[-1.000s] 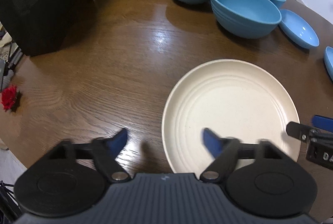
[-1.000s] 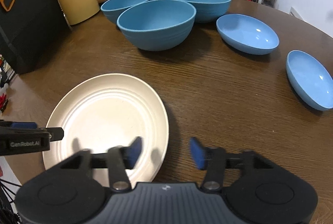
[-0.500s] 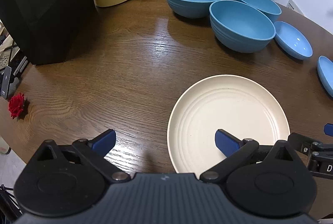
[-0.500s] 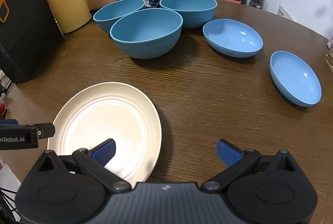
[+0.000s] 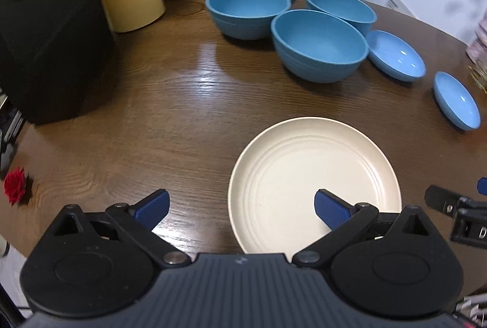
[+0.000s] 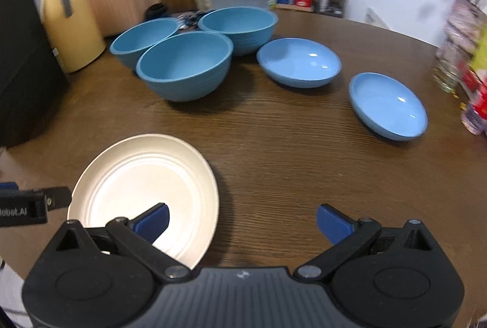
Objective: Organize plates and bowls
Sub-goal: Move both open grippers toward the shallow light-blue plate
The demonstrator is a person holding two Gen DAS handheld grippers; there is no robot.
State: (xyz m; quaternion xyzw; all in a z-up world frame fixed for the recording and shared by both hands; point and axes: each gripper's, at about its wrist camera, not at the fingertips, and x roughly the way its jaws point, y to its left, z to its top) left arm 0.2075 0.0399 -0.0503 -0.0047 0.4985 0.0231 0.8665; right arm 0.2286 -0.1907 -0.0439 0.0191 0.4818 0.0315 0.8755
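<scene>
Left gripper (image 5: 240, 206): released, jaws spread wide, nothing between them; it hangs over the near left rim of the cream plate.
Cream plate (image 5: 313, 185): flat on the bench (image 5: 170, 114), near edge, between my two grippers; round, so no long axis to line up with.
Right gripper (image 6: 242, 220): released and empty, over the plate's near right rim.
Three deep bowls (image 6: 185, 69): clustered far, beyond the plate.
Two shallow blue dishes (image 6: 388, 105): far right, nearer my right gripper; I judge that hand better placed for them.
</scene>
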